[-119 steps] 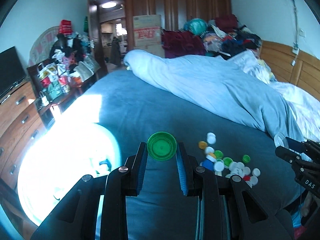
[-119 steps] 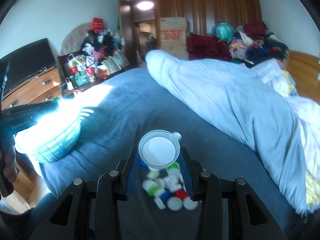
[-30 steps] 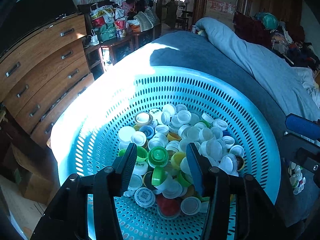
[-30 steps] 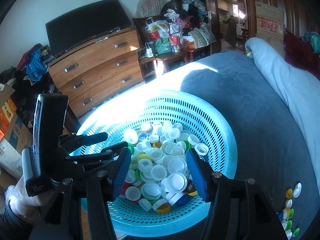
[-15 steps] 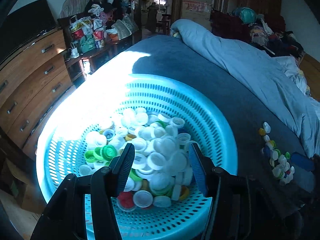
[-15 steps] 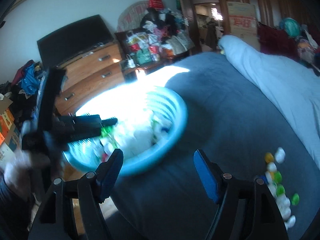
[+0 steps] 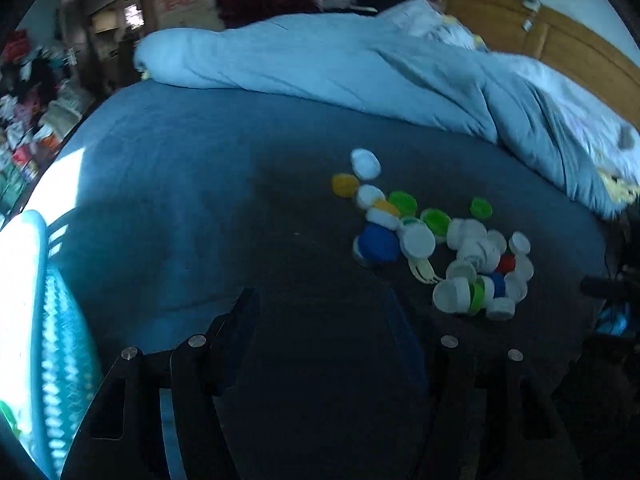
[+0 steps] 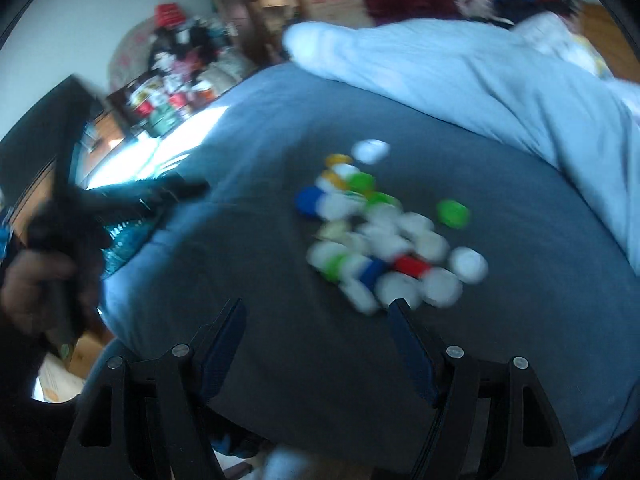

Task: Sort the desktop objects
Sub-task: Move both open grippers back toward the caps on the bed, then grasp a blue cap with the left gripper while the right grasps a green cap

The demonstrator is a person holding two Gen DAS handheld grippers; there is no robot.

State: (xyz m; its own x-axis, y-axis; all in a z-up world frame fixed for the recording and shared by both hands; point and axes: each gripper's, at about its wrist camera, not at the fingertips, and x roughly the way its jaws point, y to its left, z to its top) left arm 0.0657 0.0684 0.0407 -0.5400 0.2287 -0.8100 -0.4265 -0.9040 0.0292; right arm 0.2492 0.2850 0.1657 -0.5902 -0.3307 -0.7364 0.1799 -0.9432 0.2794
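Observation:
A pile of several bottle caps (image 7: 440, 240), white, green, blue, yellow and red, lies on the dark blue bed sheet (image 7: 192, 184). My left gripper (image 7: 324, 304) is open and empty, low over the sheet, left of and short of the pile. The turquoise basket (image 7: 28, 300) shows at the left edge. In the right wrist view the pile (image 8: 384, 236) is blurred, and my right gripper (image 8: 316, 308) is open and empty just short of it. The left gripper (image 8: 160, 196) and the hand holding it show at the left there.
A rumpled light blue duvet (image 7: 360, 68) lies across the far side of the bed. A wooden headboard (image 7: 560, 44) stands at the right. Cluttered shelves (image 8: 180, 76) and a dresser stand beyond the bed's left edge.
Both grippers swung from over the basket back to the right, toward the cap pile on the bed. Both have stayed open and empty since dropping their caps in the basket.

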